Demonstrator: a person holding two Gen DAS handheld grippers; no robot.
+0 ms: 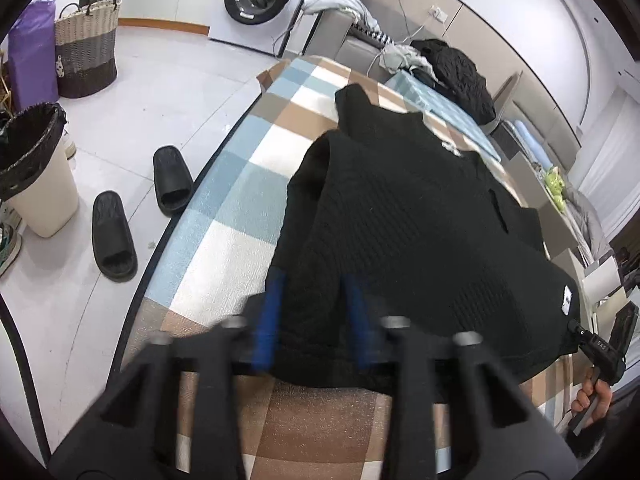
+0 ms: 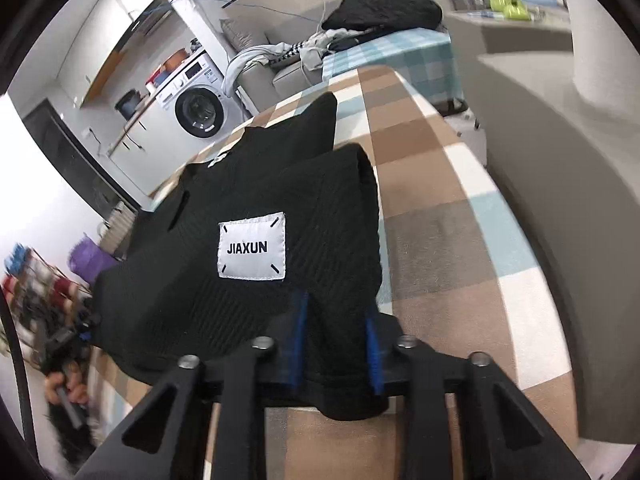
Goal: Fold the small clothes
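Knitwear first: the black ribbed knit garment [image 1: 420, 216] with its white JIAXUN patch [image 2: 252, 246] fills the centre of both views, spread on the brown, white and blue checked table [image 1: 224, 216], its near hem raised. My left claw [image 1: 312, 320] is clamped on the hem's left corner at lower centre of its frame; my right claw [image 2: 338, 344] is clenched on the right corner. I judge this to be the bottom-to-top fold. To do it well I would carry both corners forward level and together, keep the hem taut, and land it square on the shoulders before letting go.
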